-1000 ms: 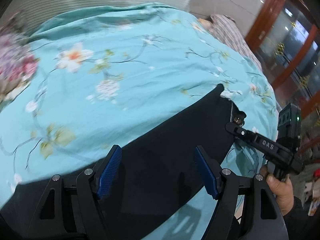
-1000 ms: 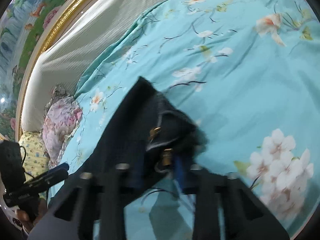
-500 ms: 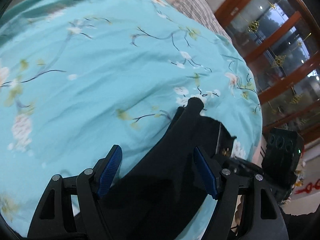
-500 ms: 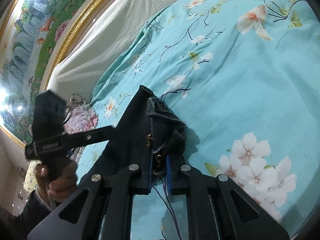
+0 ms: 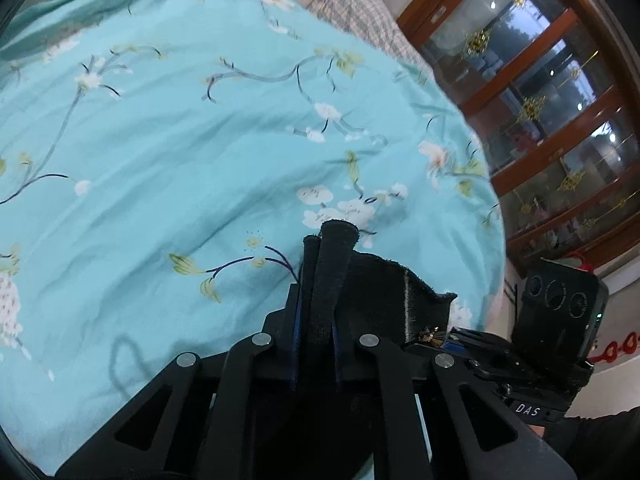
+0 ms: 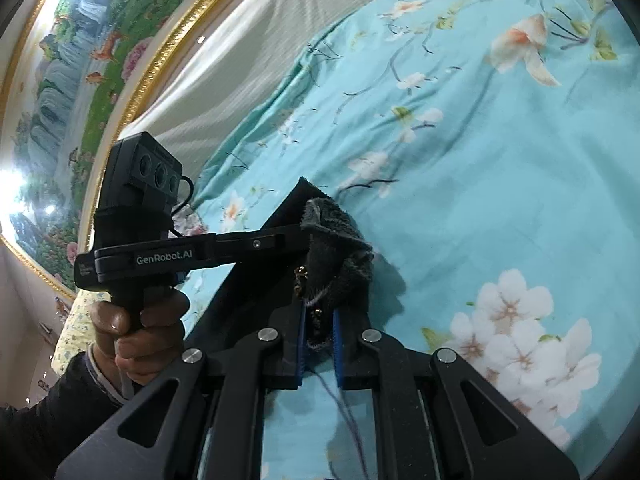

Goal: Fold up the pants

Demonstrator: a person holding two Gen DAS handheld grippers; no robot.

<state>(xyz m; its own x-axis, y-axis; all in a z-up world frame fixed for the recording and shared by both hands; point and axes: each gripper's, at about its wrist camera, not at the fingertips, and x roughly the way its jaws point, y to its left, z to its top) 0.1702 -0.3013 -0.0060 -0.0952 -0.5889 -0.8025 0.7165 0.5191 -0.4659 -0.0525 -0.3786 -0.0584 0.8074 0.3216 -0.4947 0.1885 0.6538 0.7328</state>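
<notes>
The black pants [image 5: 384,292] lie at the near edge of a bed with a turquoise floral cover [image 5: 200,140]. My left gripper [image 5: 316,312] is shut on a bunched edge of the waistband, which sticks up between the blue pads. My right gripper [image 6: 319,320] is shut on the other waistband corner of the pants [image 6: 336,256], by the fly with its gold buttons. The left gripper also shows in the right wrist view [image 6: 296,236], clamped on the pants just left of my right gripper. The rest of the pants hangs hidden below both grippers.
A striped cream headboard [image 6: 248,52] and a gold-framed painting [image 6: 80,60] stand at the far end. A wooden glass cabinet [image 5: 560,120] lines the right side. A checked pillow [image 5: 360,12] lies at the far corner. A flowered pillow [image 6: 76,320] lies at the left.
My left gripper was open over the pants and has closed on the waistband edge. It has moved close beside the right gripper. The right gripper kept its hold.
</notes>
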